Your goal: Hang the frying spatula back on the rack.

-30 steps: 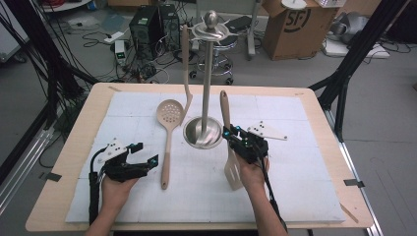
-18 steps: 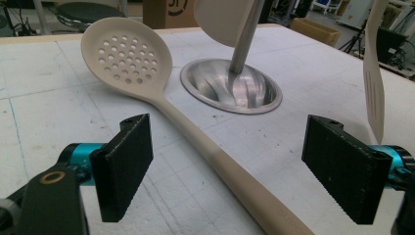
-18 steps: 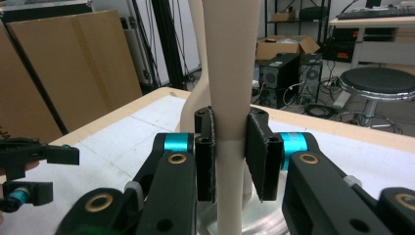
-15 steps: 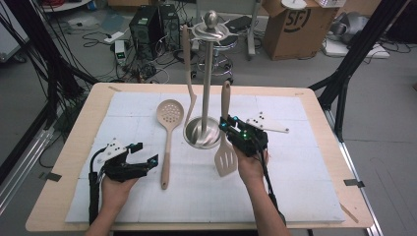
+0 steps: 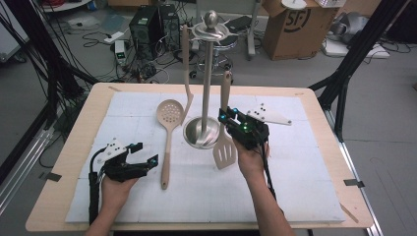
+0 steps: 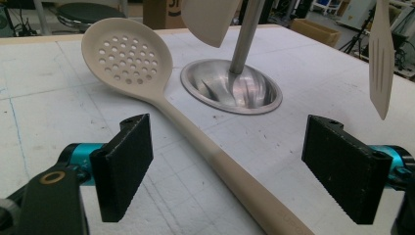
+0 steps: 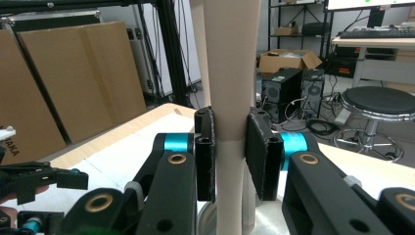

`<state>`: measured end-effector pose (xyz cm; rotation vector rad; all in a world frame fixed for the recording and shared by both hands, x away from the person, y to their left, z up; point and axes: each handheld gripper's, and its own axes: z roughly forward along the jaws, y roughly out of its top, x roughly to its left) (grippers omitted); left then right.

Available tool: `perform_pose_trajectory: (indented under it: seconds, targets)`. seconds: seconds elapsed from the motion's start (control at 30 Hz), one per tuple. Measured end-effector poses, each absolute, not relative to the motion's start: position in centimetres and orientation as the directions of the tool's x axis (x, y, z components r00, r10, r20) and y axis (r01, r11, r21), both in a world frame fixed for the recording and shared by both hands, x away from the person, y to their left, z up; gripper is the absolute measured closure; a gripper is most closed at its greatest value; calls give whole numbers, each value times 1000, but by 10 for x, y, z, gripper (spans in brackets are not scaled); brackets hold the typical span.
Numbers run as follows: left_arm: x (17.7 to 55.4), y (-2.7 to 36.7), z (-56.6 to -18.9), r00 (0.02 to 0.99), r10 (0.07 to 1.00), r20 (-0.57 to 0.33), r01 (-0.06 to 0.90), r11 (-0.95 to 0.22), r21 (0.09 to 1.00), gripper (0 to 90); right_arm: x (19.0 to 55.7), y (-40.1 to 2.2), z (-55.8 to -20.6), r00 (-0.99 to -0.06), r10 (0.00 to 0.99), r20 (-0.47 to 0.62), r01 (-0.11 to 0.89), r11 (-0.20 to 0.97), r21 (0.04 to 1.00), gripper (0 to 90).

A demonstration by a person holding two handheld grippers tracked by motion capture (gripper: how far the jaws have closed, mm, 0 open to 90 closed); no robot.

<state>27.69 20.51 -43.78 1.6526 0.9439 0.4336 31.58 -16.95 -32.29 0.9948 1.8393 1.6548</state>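
— What do we record for the two grippers?

— The right gripper [image 5: 227,118] is clamped on the handle of the slotted spatula [image 5: 224,150]. In the right gripper view both pads press the beige handle [image 7: 230,122] from either side, with no gap. The spatula hangs upright, blade down, lifted off the white mat [image 5: 295,187] just right of the steel stand's dish-shaped base [image 5: 201,132], near the middle of the table. The left gripper [image 5: 146,154] rests near the table's front left corner with its jaws wide apart and nothing between the pads; in the left gripper view the handle of the perforated spoon [image 6: 128,56] passes beyond the jaws, untouched.

— Where do the other utensils stand?

— The perforated spoon lies flat on the mat, left of the stand base, bowl toward the far edge. A third beige utensil [image 5: 186,69] hangs from the top of the utensil stand [image 5: 210,29].

— What can we not confirm?

— The spatula's handle top is cut off in the right gripper view, and the blade is below its frame. In the high view the gripper body hides the contact point. We cannot tell what kind of utensil hangs on the stand.
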Motion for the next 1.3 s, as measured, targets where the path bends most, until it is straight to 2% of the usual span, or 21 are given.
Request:
perform_pose_trajectory:
  seconds: [0.5, 0.93, 1.3]
  targets:
    - [276, 206, -437, 614, 765, -194, 355, -48, 934, 196, 316, -157, -281, -649, 753, 109, 159, -6, 987, 755]
    - [277, 205, -437, 615, 764, -196, 354, -46, 934, 196, 321, -153, -263, -651, 752, 108, 150, -11, 989, 754]
    - [276, 206, -437, 615, 765, -193, 351, -46, 935, 196, 330, -149, -259, -636, 762, 118, 182, 0, 983, 754]
